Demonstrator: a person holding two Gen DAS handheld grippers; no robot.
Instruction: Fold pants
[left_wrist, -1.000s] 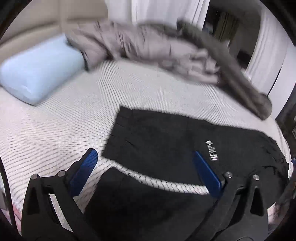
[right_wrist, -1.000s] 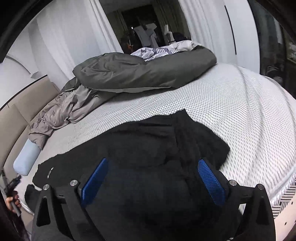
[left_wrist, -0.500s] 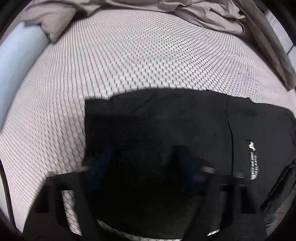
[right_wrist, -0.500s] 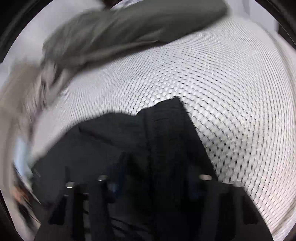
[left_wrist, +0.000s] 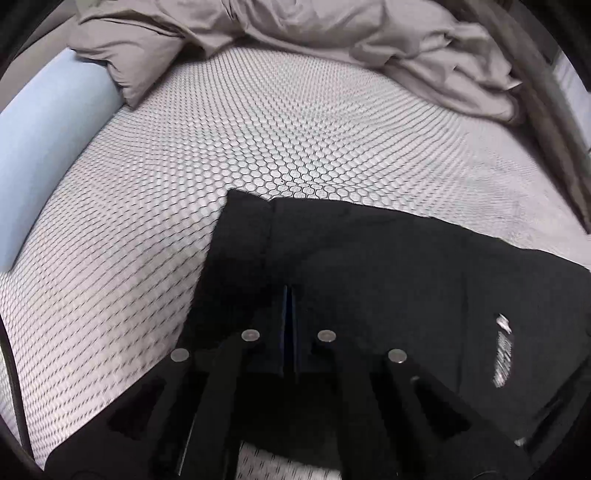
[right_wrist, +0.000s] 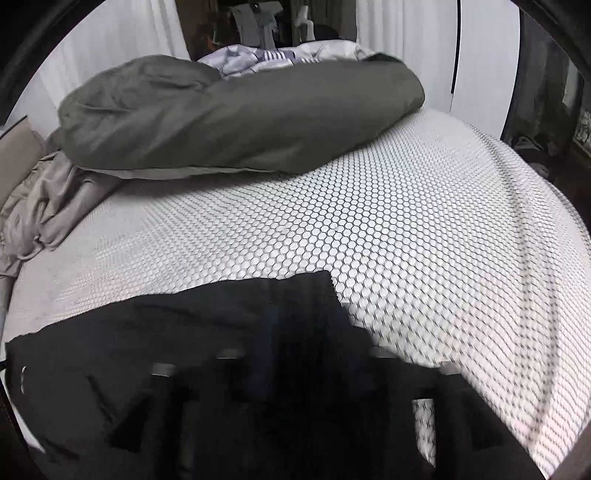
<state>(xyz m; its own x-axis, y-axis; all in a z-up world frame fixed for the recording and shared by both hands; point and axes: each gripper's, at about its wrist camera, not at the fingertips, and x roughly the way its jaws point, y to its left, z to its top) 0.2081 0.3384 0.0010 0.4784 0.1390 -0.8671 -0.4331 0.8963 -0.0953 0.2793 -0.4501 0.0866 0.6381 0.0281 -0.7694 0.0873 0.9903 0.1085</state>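
- The black pants (left_wrist: 369, 266) lie on the bed near its front edge, spread sideways across both views; a small white printed label (left_wrist: 503, 350) shows toward the right of my left view, so that is probably the upper part of the garment.
- My left claw (left_wrist: 290, 325) has its blue pads pressed together with only a thin dark slit between them, low over the cloth near the pants' left end. I judge it is pinching a fold of fabric there (black claw on black cloth, so the bite itself is hard to see).
- My right claw (right_wrist: 295, 354) sits over the other end of the pants, where a flap of cloth reaches up to a corner. It is smeared by motion blur, so I cannot tell whether it is spread or closed.
- One claw at each end makes sense to me: held at both ends the cloth can be lifted and laid over itself evenly, not dragged into a bunch.
- The honeycomb-patterned mattress cover (left_wrist: 258, 147) is bare beyond the pants, which gives room for the fold.
- Farther back are a rumpled taupe sheet (left_wrist: 332, 40), a pale blue pillow (left_wrist: 44, 147) at left, and a dark grey duvet (right_wrist: 236, 114), all well apart from the pants.
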